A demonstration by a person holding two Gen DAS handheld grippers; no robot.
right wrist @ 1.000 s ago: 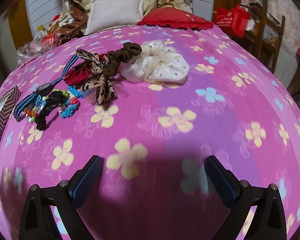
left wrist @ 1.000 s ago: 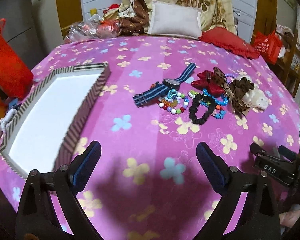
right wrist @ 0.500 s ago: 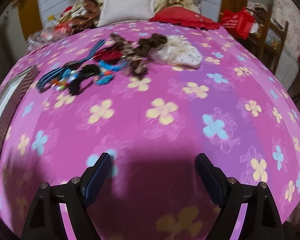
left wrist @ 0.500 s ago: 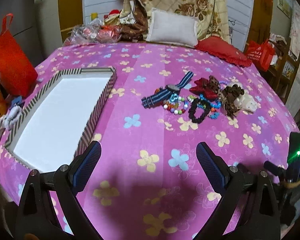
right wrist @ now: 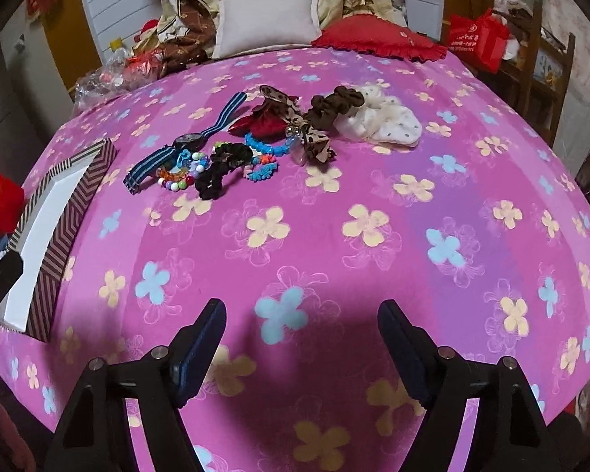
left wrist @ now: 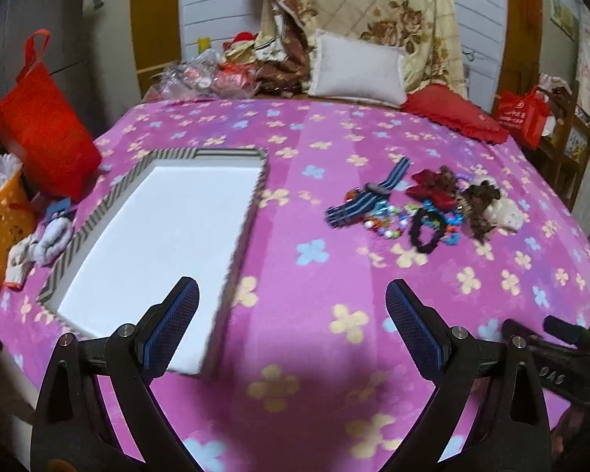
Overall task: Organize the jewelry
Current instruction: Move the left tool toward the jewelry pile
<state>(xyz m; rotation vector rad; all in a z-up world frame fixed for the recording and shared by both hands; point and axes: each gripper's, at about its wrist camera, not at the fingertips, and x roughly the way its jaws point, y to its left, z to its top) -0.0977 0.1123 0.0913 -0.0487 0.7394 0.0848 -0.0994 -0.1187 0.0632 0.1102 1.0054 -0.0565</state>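
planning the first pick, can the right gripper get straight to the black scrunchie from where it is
Probably yes: the right gripper is open, and only bare blanket lies between it and the black scrunchie.

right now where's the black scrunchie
In the right wrist view the black scrunchie lies left of centre on the pink blanket, between the beaded bracelet and the blue bracelet.

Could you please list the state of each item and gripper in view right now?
Striped box: open, nothing inside.
Watch: lying flat, strap unfastened.
Black scrunchie: loose on the blanket.
White dotted scrunchie: loose on the blanket.
Left gripper: open, holding nothing.
Right gripper: open, holding nothing.
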